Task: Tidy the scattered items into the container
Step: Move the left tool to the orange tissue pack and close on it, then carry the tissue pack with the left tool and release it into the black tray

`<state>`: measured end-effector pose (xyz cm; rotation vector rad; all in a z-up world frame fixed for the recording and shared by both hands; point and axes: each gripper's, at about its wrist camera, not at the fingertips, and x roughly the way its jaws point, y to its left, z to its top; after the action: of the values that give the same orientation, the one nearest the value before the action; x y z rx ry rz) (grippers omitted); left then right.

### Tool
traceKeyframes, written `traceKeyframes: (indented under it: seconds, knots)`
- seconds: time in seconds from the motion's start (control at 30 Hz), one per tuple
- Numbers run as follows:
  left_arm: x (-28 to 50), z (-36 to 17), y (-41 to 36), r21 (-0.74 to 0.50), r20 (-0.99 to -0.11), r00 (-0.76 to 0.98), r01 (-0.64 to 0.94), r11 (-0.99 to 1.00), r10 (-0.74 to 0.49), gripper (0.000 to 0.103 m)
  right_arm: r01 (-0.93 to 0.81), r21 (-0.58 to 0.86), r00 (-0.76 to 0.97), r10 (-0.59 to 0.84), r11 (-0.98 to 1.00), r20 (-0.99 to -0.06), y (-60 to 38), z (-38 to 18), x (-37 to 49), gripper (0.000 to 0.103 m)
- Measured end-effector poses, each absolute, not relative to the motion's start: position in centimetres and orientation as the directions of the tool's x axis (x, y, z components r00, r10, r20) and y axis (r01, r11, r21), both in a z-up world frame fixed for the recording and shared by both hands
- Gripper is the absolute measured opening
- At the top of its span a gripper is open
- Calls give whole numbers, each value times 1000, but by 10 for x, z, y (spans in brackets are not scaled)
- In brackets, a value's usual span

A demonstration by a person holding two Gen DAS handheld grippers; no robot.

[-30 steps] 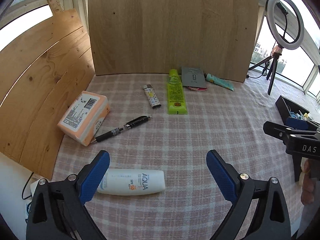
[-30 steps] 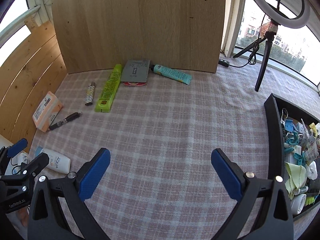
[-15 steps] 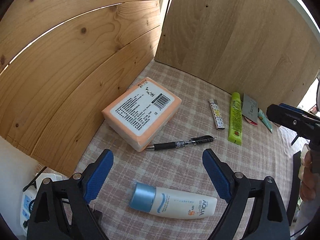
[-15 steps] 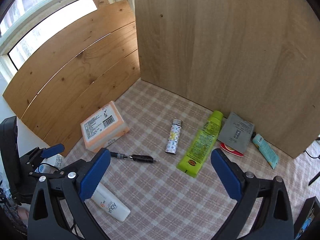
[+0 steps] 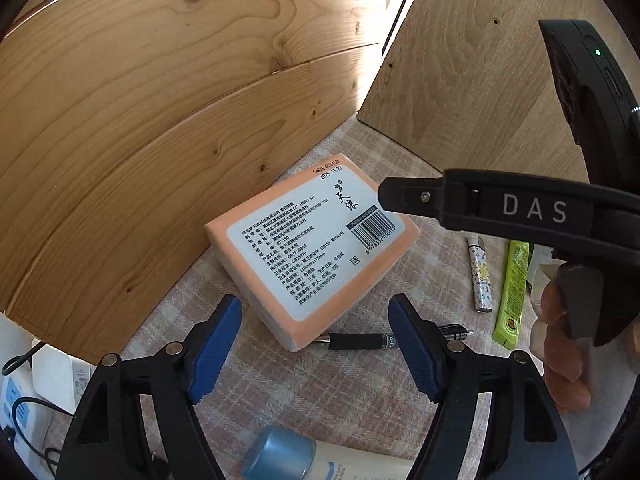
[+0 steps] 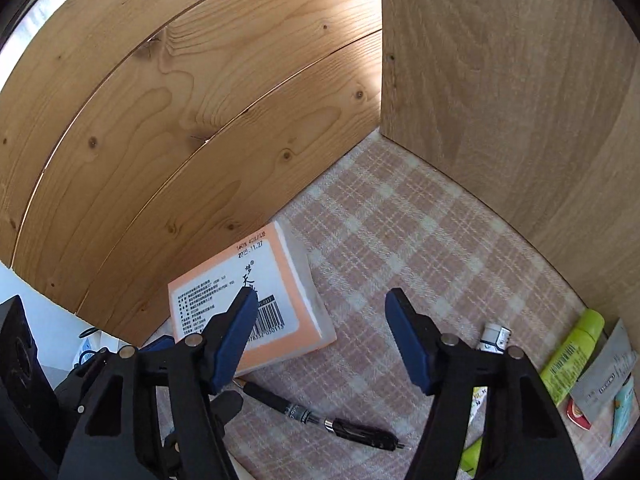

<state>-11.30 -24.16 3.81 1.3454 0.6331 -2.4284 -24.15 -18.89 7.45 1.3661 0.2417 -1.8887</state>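
Now — left gripper (image 5: 314, 346) agape, empty | right gripper (image 6: 320, 342) agape, empty | tissue pack (image 5: 312, 248) just ahead

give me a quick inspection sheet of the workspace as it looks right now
surface: pink checked cloth, flat.
job's things: orange tissue pack by the plank wall; black pen lying against its near edge; lighter, green packet, sunscreen tube at the bottom edge, grey sachet. container not in view.
clutter: nothing seen.
grippers: left gripper open, empty, aimed at the tissue pack; right gripper open, empty, above the same pack.
cables: black cable on the white power strip off the table edge.
surroundings: plank wall, plywood back panel.
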Motion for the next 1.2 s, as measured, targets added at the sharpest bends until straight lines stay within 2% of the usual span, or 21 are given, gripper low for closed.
traceKeyframes:
  seconds: [0.13, 0.2, 0.3, 0.33, 0.57, 0.8, 1.03, 1.2]
  knots:
    - [-122, 30, -244, -239, -858, -513, 450, -861, -30, 73, 672, 297, -81, -466, -678, -881, -201, 63, -244, 65]
    - [-123, 27, -247, -255, -856, -517, 450, -856, -17, 73, 664, 313, -60, -467, -679, -882, -202, 57, -243, 62]
    - [-123, 27, -251, -273, -849, -528, 455, -847, -10, 72, 637, 374, -18, -498, -674, -867, -199, 55, -240, 46]
    - [-122, 27, -252, -273, -849, -528, 459, -846, -12, 71, 628, 383, -12, -501, -678, -865, -198, 55, -239, 44]
    - [-113, 39, -250, -305, -835, -551, 464, -831, -1, 70, 641, 343, -35, -473, -686, -880, -180, 68, -213, 43]
    - [-101, 79, -219, -289, -798, -603, 373, -882, 6, 70, 562, 403, -73, -529, -722, -846, -132, 101, -195, 43]
    - [-88, 125, -146, -259, -753, -655, 202, -944, 66, 71, 474, 412, -204, -552, -778, -808, -46, 152, -167, 43]
    - [-79, 149, -73, -255, -729, -665, 45, -966, 162, 71, 383, 407, -310, -530, -829, -789, 38, 177, -143, 43]
